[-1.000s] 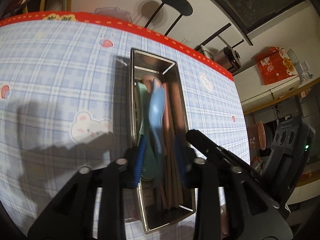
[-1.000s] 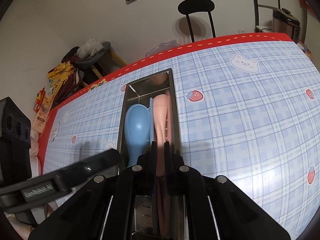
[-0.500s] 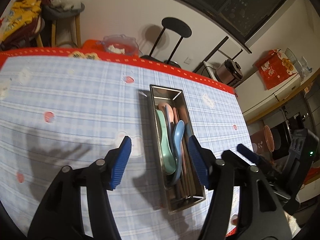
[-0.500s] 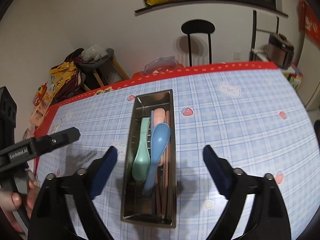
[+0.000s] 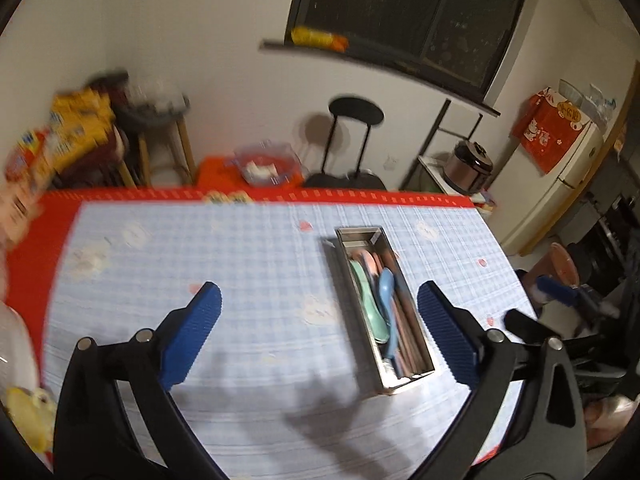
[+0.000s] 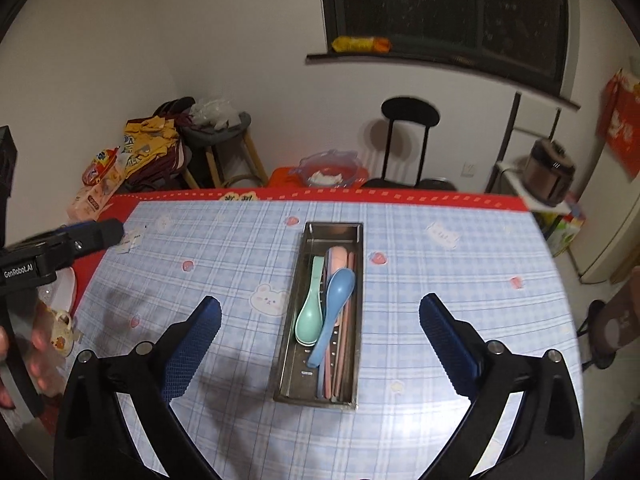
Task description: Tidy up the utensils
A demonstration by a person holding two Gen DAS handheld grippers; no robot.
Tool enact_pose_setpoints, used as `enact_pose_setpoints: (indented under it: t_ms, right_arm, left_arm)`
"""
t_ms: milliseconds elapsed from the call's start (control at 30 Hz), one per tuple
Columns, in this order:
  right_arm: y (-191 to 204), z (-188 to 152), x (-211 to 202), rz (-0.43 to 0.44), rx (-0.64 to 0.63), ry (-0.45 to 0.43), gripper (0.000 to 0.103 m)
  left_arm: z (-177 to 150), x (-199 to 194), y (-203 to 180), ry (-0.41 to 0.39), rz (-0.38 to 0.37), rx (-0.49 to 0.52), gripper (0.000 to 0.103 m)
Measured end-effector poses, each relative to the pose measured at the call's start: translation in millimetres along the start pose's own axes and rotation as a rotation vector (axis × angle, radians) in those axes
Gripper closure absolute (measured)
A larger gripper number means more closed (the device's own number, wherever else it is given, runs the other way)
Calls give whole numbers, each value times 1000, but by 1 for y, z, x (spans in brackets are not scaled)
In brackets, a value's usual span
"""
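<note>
A long steel tray (image 6: 289, 332) lies on the blue checked tablecloth; it also shows in the left wrist view (image 5: 347, 285). In it lie a blue spoon (image 6: 335, 301), a green spoon (image 6: 311, 312), a pink spoon (image 6: 339, 258) and pink chopsticks (image 6: 347, 344). The blue spoon (image 5: 386, 300) and green spoon (image 5: 366, 296) show in the left wrist view too. My left gripper (image 5: 318, 330) is open and empty, high above the table, left of the tray. My right gripper (image 6: 320, 338) is open and empty, high above the tray.
The table has a red border (image 6: 400, 198). Beyond its far edge stand a black stool (image 6: 410, 136), a wooden stool with clothes (image 6: 216, 140) and a clear bowl (image 6: 330, 168). A rice cooker (image 6: 550, 172) sits at right. The left gripper's body (image 6: 60, 252) shows at the table's left edge.
Both grippers let go of the spoons, opened wide and pulled up and back from the tray. The blue spoon now rests in the tray over the chopsticks.
</note>
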State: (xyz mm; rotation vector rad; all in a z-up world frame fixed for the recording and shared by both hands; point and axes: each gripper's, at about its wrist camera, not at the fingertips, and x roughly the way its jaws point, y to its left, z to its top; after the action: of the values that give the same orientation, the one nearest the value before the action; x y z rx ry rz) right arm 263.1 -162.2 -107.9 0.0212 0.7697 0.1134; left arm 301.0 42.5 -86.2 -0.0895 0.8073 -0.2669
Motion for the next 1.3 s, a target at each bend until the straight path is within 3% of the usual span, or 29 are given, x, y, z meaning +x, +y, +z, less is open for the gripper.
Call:
enact_pose_setpoints:
  t_ms: [267,533,600,767,1300]
  right_arm:
    - [20,7,-77,-97,-34,-99,6]
    - [27,5,-140,-182,-24,-187,6]
    - [28,4,-151,-198,-25,-202,6]
    - [26,0,-170,-217,-18,-225,6]
    - [17,-11,-185,-274,27,-236,6]
  left_arm:
    - [-5,-88,-20,-155,92,159,6]
    - [-14,-149,-42,-258,40,216,6]
    - [-14,-156,-43,-256,17,196,6]
    - [-18,-168,-55,-279,43,213,6]
    - [-19,-165,-74,-247,-38,225,6]
